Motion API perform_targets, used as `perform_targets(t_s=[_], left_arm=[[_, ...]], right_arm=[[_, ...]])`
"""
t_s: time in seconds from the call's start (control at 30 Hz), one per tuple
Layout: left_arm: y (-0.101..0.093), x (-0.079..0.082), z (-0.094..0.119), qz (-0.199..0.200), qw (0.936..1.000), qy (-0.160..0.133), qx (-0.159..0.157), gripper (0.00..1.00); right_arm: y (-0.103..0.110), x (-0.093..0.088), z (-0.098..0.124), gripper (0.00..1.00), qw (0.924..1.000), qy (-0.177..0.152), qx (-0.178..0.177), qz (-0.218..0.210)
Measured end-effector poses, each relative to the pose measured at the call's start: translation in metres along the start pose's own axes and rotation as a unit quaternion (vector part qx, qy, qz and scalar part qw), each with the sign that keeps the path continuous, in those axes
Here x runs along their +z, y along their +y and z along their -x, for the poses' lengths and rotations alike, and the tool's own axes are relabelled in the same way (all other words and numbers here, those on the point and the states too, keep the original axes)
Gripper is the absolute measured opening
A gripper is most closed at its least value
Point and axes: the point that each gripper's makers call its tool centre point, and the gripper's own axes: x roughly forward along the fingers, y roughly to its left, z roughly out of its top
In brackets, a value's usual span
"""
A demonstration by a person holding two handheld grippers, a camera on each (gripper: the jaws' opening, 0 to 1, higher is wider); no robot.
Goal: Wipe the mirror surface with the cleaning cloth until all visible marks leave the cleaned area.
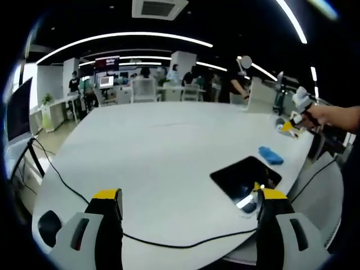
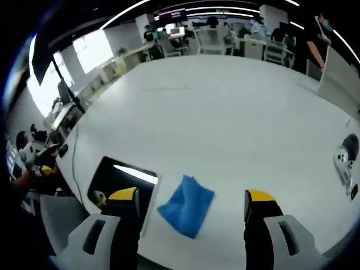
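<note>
In the left gripper view, the left gripper [image 1: 188, 202] stood with its two yellow-tipped jaws spread wide and holding nothing, above the large white oval bench [image 1: 152, 152]. One dark rectangular mirror [image 1: 246, 177] lay flat near the bench's right edge; its near corner was hidden behind the right-hand jaw, and the bright patches on its glass could not be told apart as marks or reflected ceiling lights. One blue cleaning cloth [image 1: 271, 156], small and crumpled, lay on the bench just beyond the mirror, apart from it. One thin black cable [image 1: 84, 197] ran across the near bench and passed behind the jaws. At the far right, the other gripper, held in a hand, was too small to read.

In the right gripper view, the right gripper [image 2: 191, 199] also had its jaws wide apart and empty. The cloth [image 2: 187, 205] lay flat between them on the bench [image 2: 225, 112], just beside the mirror [image 2: 118, 180], whose lower part was cut off by the left-hand jaw. One white controller-like device [image 2: 344, 163] at the right edge was hard to make out.
</note>
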Motion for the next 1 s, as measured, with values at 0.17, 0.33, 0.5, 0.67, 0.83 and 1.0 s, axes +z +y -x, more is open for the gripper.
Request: perform_targets(t_s=[0.17,0.33,0.5,0.67,0.83,1.0], left_arm=[[-0.002,-0.005,0.000,-0.002,1.0000,0.006,-0.003,1.00],[-0.003,-0.004,0.002,-0.002,1.0000,0.005,-0.003,1.00],[-0.002,-0.006,0.004,-0.002,1.0000,0.008,-0.002,1.00],[-0.003,-0.008,0.003,-0.001,0.9999,0.010,-0.001,1.00],[-0.005,-0.010,0.002,-0.001,0.9999,0.014,-0.005,1.00],[-0.003,-0.012,0.001,0.000,0.9999,0.014,-0.003,1.00]], right_arm=[[0.001,-0.017,-0.027,0.55,1.0000,-0.002,0.006,0.000],[0.006,-0.036,-0.047,0.47,0.9997,0.019,0.007,-0.015],[0.010,-0.044,-0.062,0.39,0.9993,0.032,0.003,-0.018],[0.005,-0.062,-0.079,0.23,0.9981,0.059,-0.007,0.016],[0.003,-0.065,-0.085,0.14,0.9982,0.055,-0.022,0.013],[-0.001,-0.066,-0.089,0.08,0.9973,0.059,-0.035,0.025]])
